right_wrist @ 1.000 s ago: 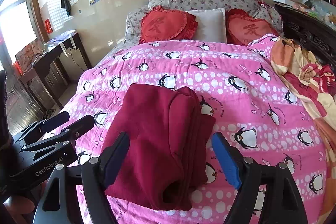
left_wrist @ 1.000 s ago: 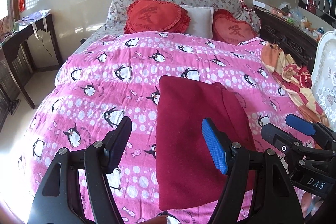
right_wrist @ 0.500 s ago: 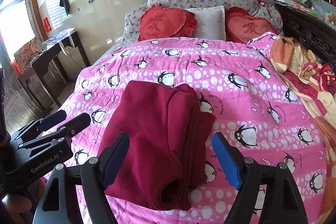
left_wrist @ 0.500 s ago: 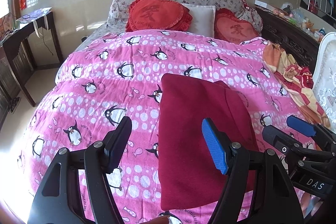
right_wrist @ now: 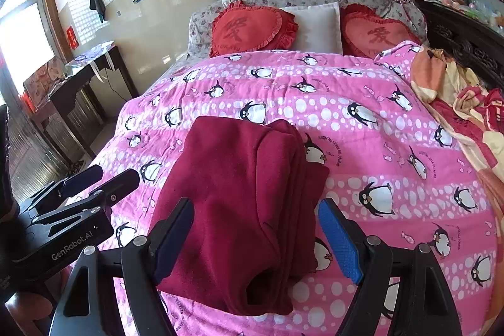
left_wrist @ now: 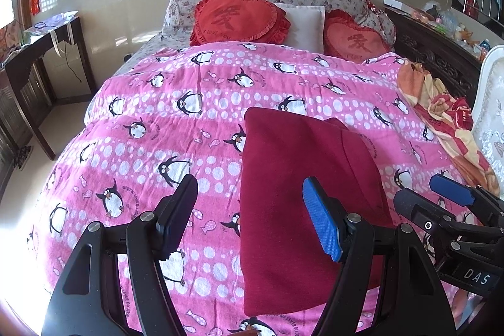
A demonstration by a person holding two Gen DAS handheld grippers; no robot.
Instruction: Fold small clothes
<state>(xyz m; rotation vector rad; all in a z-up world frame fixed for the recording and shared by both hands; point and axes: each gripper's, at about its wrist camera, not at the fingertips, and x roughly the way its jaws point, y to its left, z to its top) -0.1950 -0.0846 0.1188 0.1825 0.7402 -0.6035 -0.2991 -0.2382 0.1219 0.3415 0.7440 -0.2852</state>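
A dark red garment (left_wrist: 299, 178) lies folded into a long stack on the pink penguin bedspread (left_wrist: 189, 122); in the right wrist view (right_wrist: 245, 194) its layered fold edges show on the right side. My left gripper (left_wrist: 249, 219) is open and empty, held above the bedspread just left of the garment's near end. My right gripper (right_wrist: 255, 238) is open and empty, held above the garment's near end. Each gripper shows in the other's view, the right gripper (left_wrist: 447, 200) at right and the left gripper (right_wrist: 94, 181) at left.
Two red heart cushions (left_wrist: 239, 18) and a white pillow (left_wrist: 305, 21) lie at the bed head. An orange floral blanket (left_wrist: 447, 115) is bunched on the bed's right edge. A dark wooden desk (left_wrist: 41, 52) stands left; a carved dark cabinet (left_wrist: 441, 59) stands right.
Both grippers have drawn back and up a little from the folded garment, which has not moved. Both stay open.
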